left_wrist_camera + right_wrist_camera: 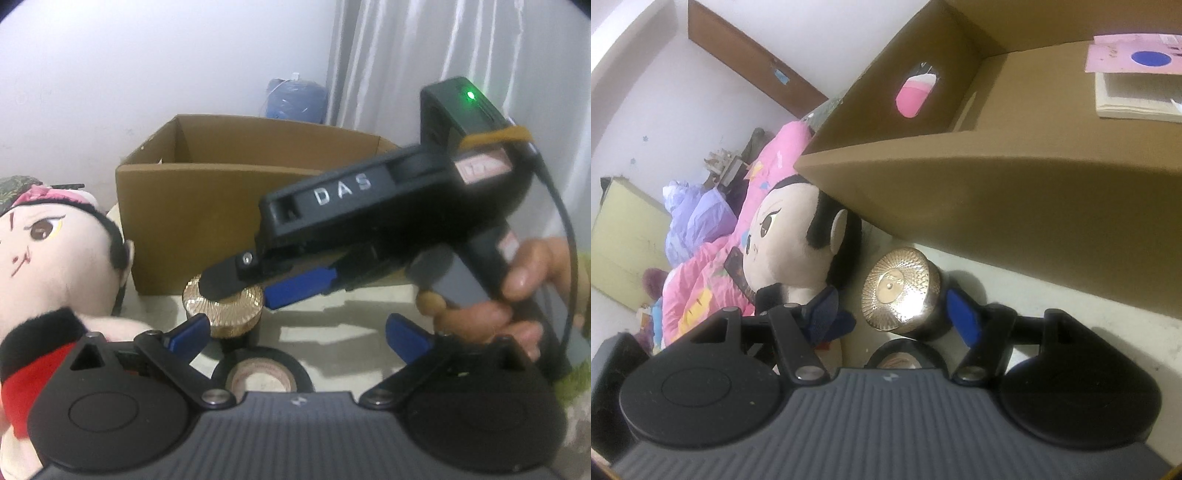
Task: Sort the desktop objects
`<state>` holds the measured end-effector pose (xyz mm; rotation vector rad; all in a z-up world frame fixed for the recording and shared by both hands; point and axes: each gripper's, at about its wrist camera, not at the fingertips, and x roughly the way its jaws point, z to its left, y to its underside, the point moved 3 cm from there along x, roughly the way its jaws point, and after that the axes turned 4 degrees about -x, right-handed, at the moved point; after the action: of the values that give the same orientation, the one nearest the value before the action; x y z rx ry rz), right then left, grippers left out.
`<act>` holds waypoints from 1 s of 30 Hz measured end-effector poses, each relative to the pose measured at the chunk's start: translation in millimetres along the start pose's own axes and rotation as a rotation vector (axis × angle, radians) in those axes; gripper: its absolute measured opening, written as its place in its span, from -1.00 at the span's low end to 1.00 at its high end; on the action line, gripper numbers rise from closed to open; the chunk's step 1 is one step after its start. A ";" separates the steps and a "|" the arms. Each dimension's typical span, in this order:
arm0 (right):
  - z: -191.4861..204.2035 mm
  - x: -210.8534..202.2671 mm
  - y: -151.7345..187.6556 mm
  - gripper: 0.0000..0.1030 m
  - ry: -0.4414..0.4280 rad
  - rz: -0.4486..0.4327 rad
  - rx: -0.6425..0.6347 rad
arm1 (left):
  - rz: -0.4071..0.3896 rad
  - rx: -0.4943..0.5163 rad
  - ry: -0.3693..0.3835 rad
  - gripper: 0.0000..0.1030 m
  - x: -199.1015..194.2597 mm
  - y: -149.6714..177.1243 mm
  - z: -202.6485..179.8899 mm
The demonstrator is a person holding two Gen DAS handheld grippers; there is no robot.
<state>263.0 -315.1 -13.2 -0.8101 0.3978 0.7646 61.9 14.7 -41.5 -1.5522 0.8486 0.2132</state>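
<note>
The right gripper (888, 314), jaws spread, brackets the gold-lidded jar (899, 293), seemingly not yet pinching, ready to lift it into the cardboard box (997, 206) ahead.

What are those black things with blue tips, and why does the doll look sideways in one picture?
Those are hand-held grippers, like big tongs; a person's hand squeezes each one. Each carries a camera, so you get two pictures, and the right one is tilted. The left hand-held gripper is open and empty. The right hand-held gripper has its blue fingers either side of a gold-lidded jar; I can't tell whether they press on it. On the table there are also a doll, a tape roll and a cardboard box.
</note>
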 end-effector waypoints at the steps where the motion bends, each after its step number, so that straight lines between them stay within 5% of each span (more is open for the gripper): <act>1: -0.3 0.7 -0.4 0.28 0.001 0.002 -0.003 | 0.005 -0.001 -0.004 0.97 0.3 2.5 -1.3; 16: 2.9 16.1 -13.9 0.30 0.011 0.048 -0.045 | 0.013 0.054 -0.075 0.97 5.1 10.6 -21.1; 30: 32.9 45.2 -17.0 0.26 0.223 0.182 -0.182 | -0.001 0.059 -0.049 0.97 -22.5 14.8 -25.2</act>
<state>307.1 -276.9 -10.3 -1.0452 0.6143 0.8920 28.2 1.1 -34.9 -1.4865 0.8089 0.2223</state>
